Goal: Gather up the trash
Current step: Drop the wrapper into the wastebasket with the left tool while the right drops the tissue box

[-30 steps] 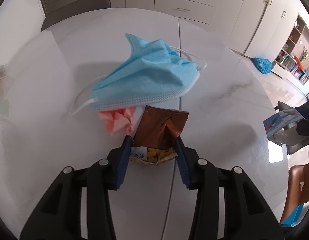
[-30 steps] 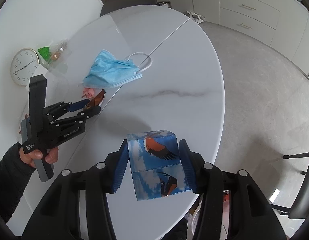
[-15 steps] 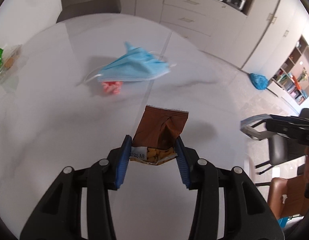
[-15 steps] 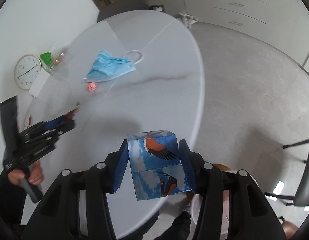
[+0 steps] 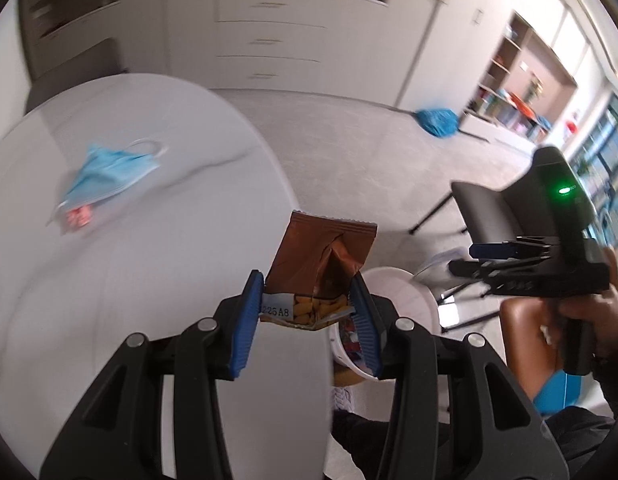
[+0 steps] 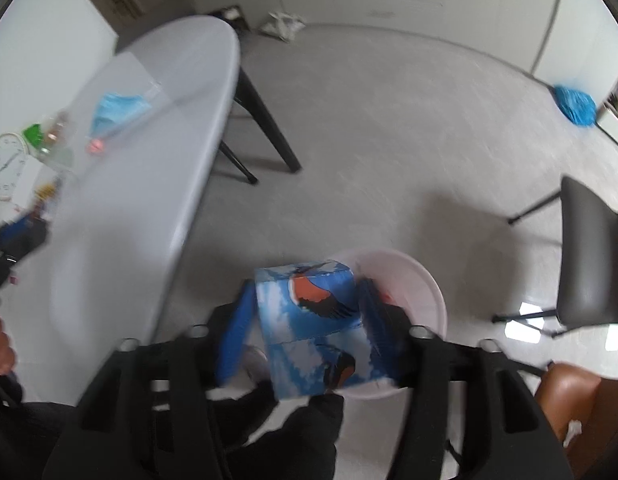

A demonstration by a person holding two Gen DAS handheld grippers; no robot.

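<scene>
1. Right wrist: right tongs (image 6: 307,326) clamp box (image 6: 313,328) above bin (image 6: 425,284); centre over the opening, then release.
2. Left tongs (image 5: 307,306) pinch wrapper (image 5: 319,268), bin (image 5: 393,284) just right; carry across, drop.
3. Mask (image 5: 109,170) on bench (image 5: 169,260), far left.

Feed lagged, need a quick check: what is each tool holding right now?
Left tool: closed on the brown snack wrapper.
Right tool: closed on the blue bird-print box, above the white bin.

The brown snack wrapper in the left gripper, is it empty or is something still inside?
Not empty. The brown snack wrapper is torn open at its lower end, and yellow pieces show inside between the left gripper jaws.
</scene>
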